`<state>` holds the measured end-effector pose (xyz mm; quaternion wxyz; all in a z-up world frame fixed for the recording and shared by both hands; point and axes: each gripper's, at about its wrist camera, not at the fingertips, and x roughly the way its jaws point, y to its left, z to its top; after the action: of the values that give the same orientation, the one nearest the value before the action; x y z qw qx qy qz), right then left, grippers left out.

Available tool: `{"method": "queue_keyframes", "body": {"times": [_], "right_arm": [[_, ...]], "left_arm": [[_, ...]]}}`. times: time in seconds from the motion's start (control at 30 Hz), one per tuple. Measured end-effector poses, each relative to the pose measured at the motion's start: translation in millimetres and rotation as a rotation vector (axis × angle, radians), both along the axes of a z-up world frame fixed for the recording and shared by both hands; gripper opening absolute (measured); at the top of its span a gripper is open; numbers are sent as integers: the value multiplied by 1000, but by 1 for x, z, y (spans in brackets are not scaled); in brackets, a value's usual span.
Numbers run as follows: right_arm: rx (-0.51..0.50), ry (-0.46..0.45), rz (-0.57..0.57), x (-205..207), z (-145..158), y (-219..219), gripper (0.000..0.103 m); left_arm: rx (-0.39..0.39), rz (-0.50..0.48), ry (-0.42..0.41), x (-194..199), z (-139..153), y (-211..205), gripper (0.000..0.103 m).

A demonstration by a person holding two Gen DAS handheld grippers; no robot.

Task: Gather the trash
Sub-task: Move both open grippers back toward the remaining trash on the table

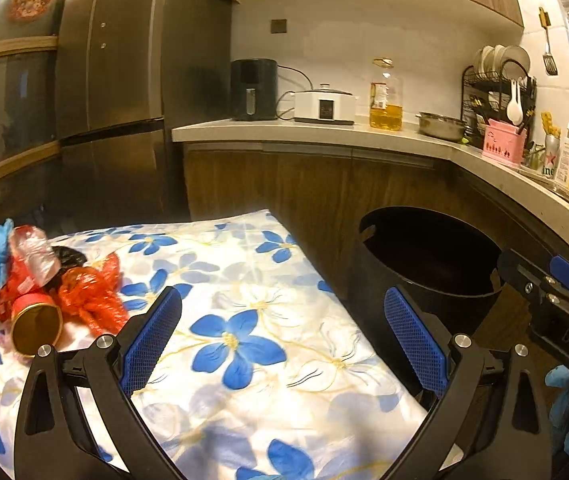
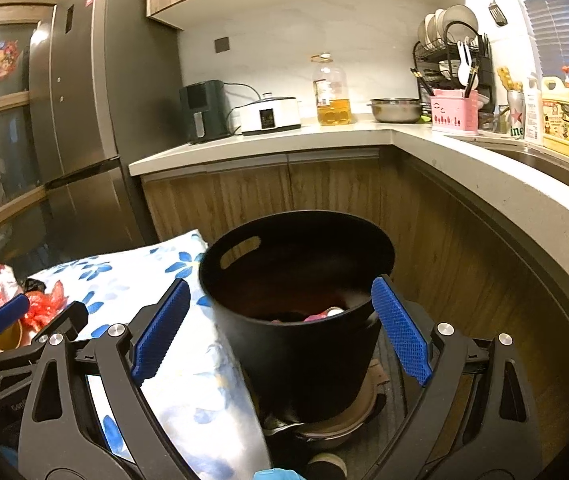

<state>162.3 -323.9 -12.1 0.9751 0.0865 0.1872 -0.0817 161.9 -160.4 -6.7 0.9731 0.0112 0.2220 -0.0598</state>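
Observation:
A heap of trash lies at the left end of the flowered tablecloth: red wrappers, a blue glove, crumpled clear plastic, a black bag and a gold-mouthed can. My left gripper hangs open over the cloth, right of the heap, with nothing between its blue pads. A black bin stands beside the table with some scraps inside. My right gripper is open just before the bin, its pads touching nothing. The right gripper shows at the bin's right side, and the left gripper near the heap.
A counter wraps round behind and to the right, carrying an air fryer, a cooker, an oil bottle, a steel bowl and a dish rack. A tall fridge stands at the left. A metal pot sits on the floor under the bin.

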Motion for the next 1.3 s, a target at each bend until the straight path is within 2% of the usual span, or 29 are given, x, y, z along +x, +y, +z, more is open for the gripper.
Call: {"method": "queue_keyframes", "body": {"times": [0.53,1.3], "right_arm": [[-22,-15,113,-5,0,59,91],[-36,-10,254,12,-6,136,91]], "left_arm": [[-33,119,-7,-22,0,56,97],[-51,302,5,-41,-10,138,97]]}}
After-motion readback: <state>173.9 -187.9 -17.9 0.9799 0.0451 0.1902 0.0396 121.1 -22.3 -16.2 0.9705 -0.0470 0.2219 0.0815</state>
